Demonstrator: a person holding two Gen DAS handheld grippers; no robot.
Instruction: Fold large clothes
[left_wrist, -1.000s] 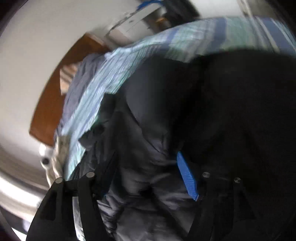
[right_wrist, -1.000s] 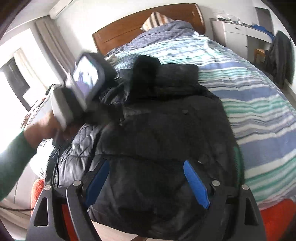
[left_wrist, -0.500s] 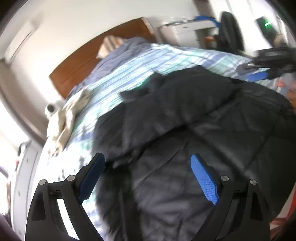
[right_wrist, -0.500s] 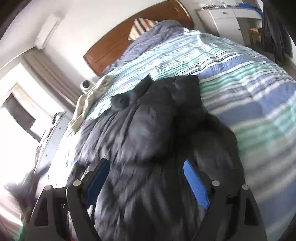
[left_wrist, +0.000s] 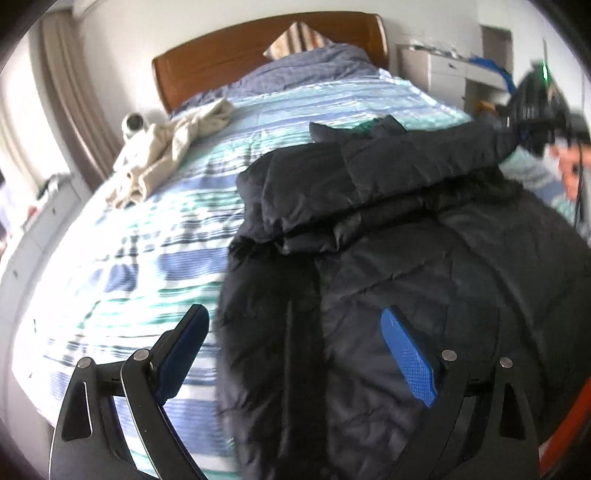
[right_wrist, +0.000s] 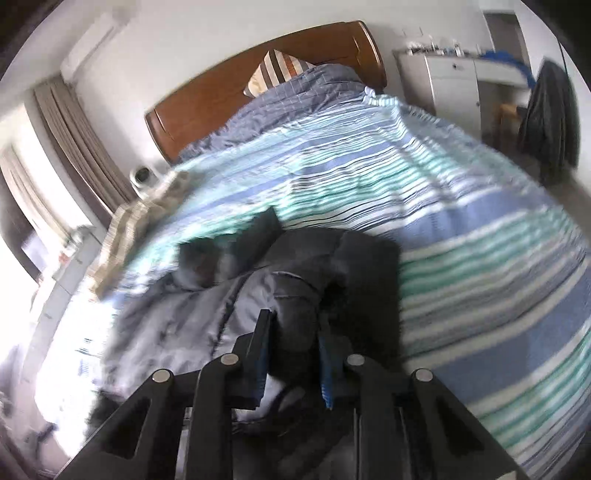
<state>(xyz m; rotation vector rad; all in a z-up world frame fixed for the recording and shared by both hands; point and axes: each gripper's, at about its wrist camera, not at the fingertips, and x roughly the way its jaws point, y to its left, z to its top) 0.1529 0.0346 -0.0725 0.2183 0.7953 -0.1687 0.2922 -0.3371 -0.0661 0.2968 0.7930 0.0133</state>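
A large black padded jacket (left_wrist: 406, 266) lies on the striped bed (left_wrist: 155, 258), its sleeve folded across the upper body. My left gripper (left_wrist: 295, 350) is open and empty, held above the jacket's lower left edge. My right gripper (right_wrist: 295, 354) is shut on a fold of the jacket (right_wrist: 295, 295) near its sleeve end. In the left wrist view the right gripper (left_wrist: 535, 122) shows at the far right, at the tip of the stretched sleeve.
A beige garment (left_wrist: 173, 147) lies crumpled near the bed's left edge. The wooden headboard (left_wrist: 236, 62) and a pillow (left_wrist: 299, 37) are at the far end. White drawers (right_wrist: 450, 85) and a chair with dark clothing (right_wrist: 546, 118) stand to the right.
My left gripper has let go of the jacket and pulled back, open. My right gripper has moved to the sleeve and shut on it.
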